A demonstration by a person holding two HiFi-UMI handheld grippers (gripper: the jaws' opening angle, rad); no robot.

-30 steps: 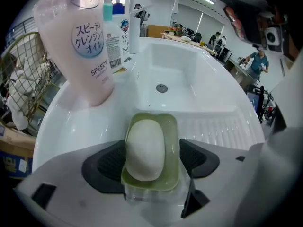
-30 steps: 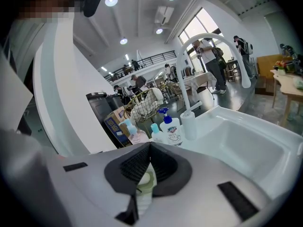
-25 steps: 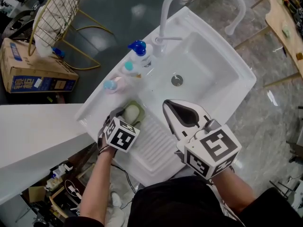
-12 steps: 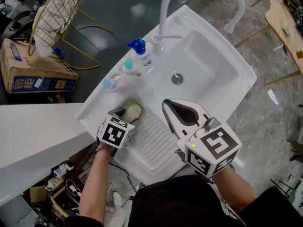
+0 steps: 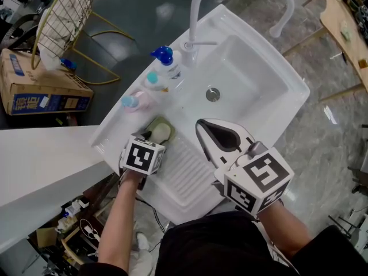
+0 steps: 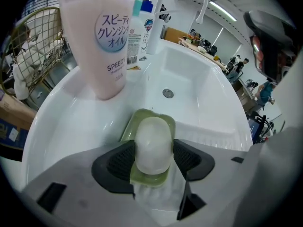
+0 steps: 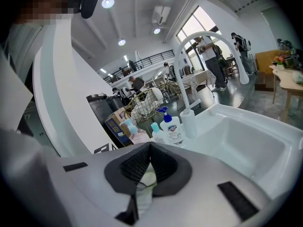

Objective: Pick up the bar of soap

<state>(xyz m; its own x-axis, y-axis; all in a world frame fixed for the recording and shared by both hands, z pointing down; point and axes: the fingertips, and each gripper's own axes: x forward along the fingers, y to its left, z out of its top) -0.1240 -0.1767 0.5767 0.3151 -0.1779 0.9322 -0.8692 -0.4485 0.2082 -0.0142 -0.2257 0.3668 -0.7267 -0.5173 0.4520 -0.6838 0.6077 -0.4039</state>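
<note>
The pale bar of soap [image 6: 152, 143] lies in a green dish [image 6: 150, 114] on the white sink's ledge, and it shows in the head view too as the soap [image 5: 161, 132]. My left gripper [image 6: 152, 158] points steeply down over it. Its jaws have just been closing, and both dark pads [image 6: 119, 161] now touch the sides of the bar. In the head view the left gripper [image 5: 150, 141] is mostly hidden under its marker cube. My right gripper [image 5: 201, 125] hovers over the ribbed drainboard [image 5: 185, 164], shut with nothing in it, and the right gripper [image 7: 148, 146] faces the bottles.
A pink bottle [image 6: 101, 37] stands just behind the dish, with a teal-capped bottle [image 5: 154, 80] and a blue pump bottle [image 5: 167, 62] beside it. The tap [image 5: 198, 7] arches over the basin [image 5: 250, 79]. On the floor to the left are a cardboard box [image 5: 40, 91] and a wire basket [image 5: 57, 22].
The left gripper's marker cube has rolled and shifted slightly over the soap dish. The right gripper has kept still.
</note>
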